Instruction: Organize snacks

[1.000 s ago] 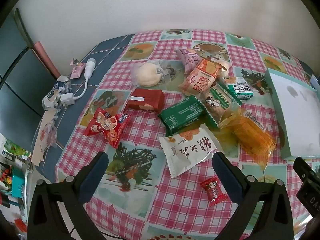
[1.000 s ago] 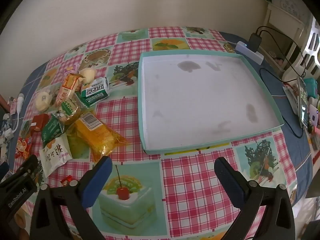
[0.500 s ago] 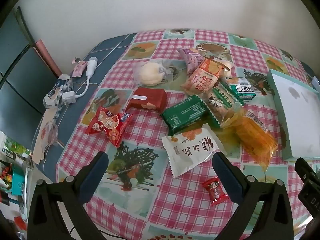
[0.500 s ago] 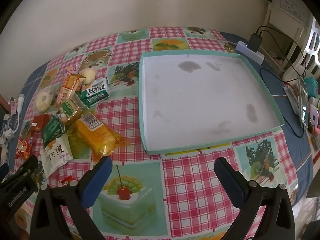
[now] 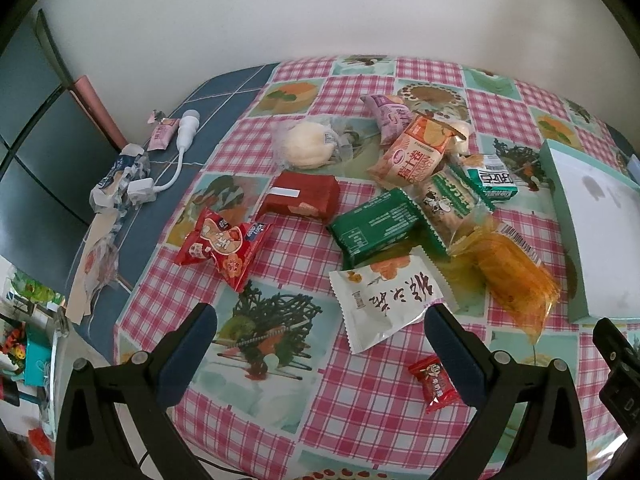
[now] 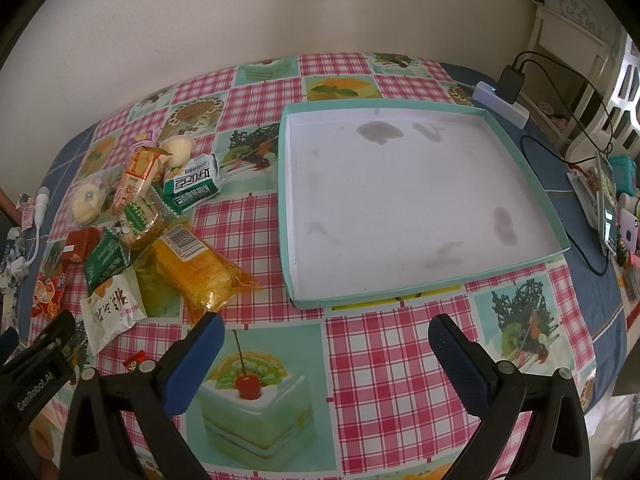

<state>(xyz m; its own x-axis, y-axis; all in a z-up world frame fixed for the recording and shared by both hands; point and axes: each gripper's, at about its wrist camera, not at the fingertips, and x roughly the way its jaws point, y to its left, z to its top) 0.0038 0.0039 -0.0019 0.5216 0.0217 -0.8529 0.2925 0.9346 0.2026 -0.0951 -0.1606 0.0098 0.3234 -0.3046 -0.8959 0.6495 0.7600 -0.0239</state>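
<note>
Snack packets lie in a loose pile on the checked tablecloth: a white packet (image 5: pixel 384 300), a green packet (image 5: pixel 376 222), a dark red box (image 5: pixel 304 196), a red bag (image 5: pixel 224 240), an orange packet (image 5: pixel 516 272) and a small red candy (image 5: pixel 434 376). My left gripper (image 5: pixel 320 340) hovers open just in front of the white packet, holding nothing. A shallow teal-rimmed white tray (image 6: pixel 288 208) stands empty to the right of the pile (image 6: pixel 152 216). My right gripper (image 6: pixel 326 344) is open in front of the tray's near edge, holding nothing.
A white charger and cable (image 5: pixel 176 148) and crumpled wrappers (image 5: pixel 116 184) lie on the blue cloth at the left. A power strip with plugged cables (image 6: pixel 502 98) and a phone (image 6: pixel 606 200) sit at the right table edge. A wall runs behind the table.
The left wrist view has shifted slightly, so the snacks sit a little lower and to the right. The right gripper has stayed nearly still. Both remain open.
</note>
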